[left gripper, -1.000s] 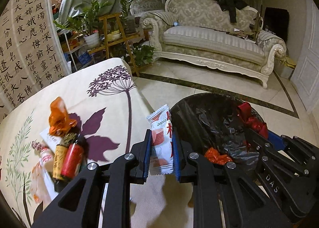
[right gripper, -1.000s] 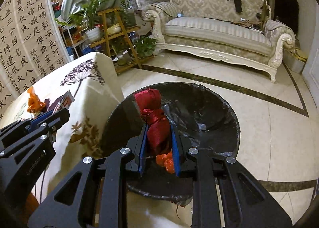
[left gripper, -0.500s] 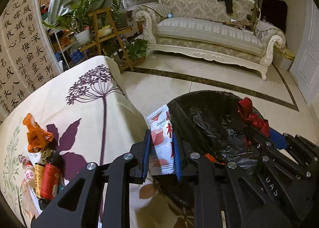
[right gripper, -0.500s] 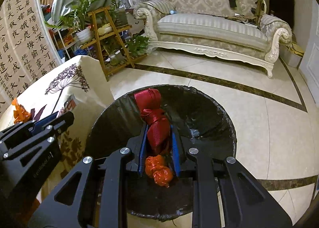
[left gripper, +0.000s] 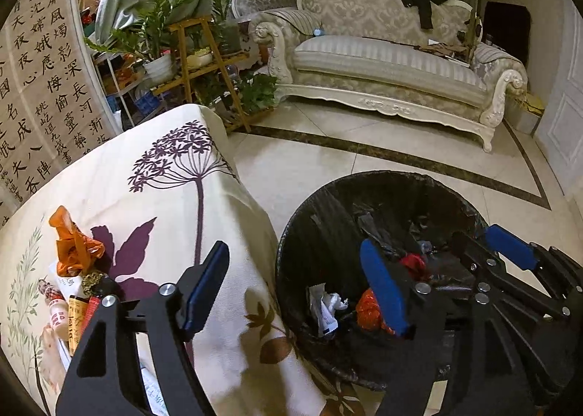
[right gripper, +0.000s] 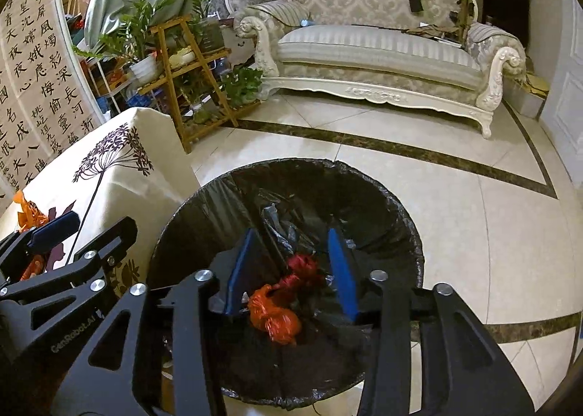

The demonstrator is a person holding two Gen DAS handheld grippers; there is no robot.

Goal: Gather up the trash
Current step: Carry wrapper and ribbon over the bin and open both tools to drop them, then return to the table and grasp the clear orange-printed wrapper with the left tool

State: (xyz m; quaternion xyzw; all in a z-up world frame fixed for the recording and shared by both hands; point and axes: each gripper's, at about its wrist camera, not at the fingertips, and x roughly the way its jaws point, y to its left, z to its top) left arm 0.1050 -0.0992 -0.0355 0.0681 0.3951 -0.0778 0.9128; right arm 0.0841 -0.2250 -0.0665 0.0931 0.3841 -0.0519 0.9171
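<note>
My left gripper hangs over the gap between the table edge and the black-lined bin. Its jaws are opening, wide apart, with nothing between them. A white snack packet lies inside the bin beside an orange bag. Over the bin, my right gripper has its jaws opening too. The red wrapper lies below them on the liner, free of the blue pads, next to the orange bag. More trash stays on the table: an orange bag and small bottles.
The table with the floral cloth stands directly left of the bin. Beyond are a tiled floor, a cream sofa, a wooden plant stand and a calligraphy screen. Each gripper shows in the other's view, close alongside.
Both grippers have opened. The snack packet has dropped out of the left jaws and the red wrapper out of the right jaws, both into the bin.
</note>
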